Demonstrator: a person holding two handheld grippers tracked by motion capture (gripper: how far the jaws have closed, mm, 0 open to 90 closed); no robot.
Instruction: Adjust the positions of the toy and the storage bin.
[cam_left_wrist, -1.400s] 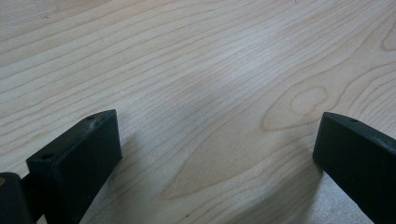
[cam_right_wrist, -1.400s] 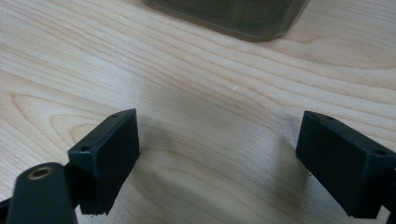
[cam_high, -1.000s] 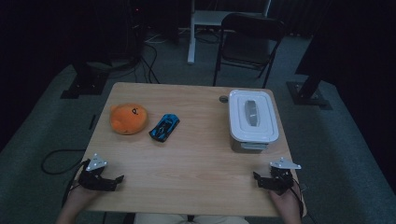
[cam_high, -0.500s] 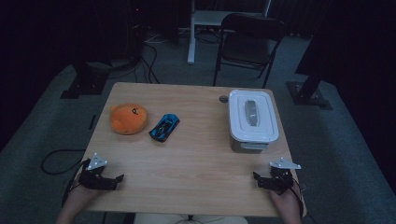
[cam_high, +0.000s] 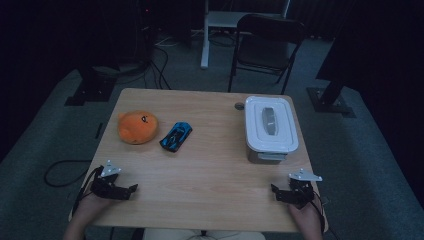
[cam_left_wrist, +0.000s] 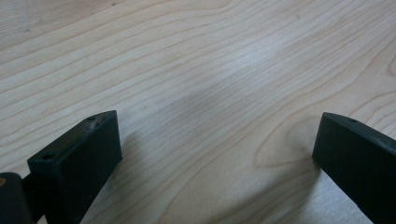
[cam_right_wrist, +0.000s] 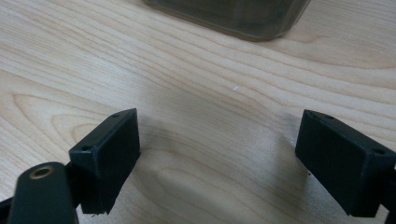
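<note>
Nothing is seen to have changed across the last second: both grippers are found where they were, and no thing on the table (cam_high: 210, 165) has been shifted.

At the near left corner the left gripper (cam_high: 131, 189) is rested on the wood, held from below by a hand (cam_high: 87, 206); its jaws are spread wide with only bare tabletop between them, as is confirmed in the left gripper view (cam_left_wrist: 219, 154). At the near right corner the right gripper (cam_high: 275, 192) is likewise rested, released, with nothing between its jaws (cam_right_wrist: 219, 158).

Just beyond the right gripper, along the right edge, the white lidded box (cam_high: 270, 127) is stood with its lid on; its lower wall is caught at the top of the right gripper view (cam_right_wrist: 233, 16). It is the thing nearest to either gripper. Farther in, toward the left edge, the blue toy car (cam_high: 176, 136) is laid, with the orange plush toy (cam_high: 137, 127) just beside it, apart from it. A small dark disc (cam_high: 239, 105) is seen near the far edge, close to the box.

From this stillness it is judged that the work has not yet been started: no reach has been begun and every item is left untouched.
</note>
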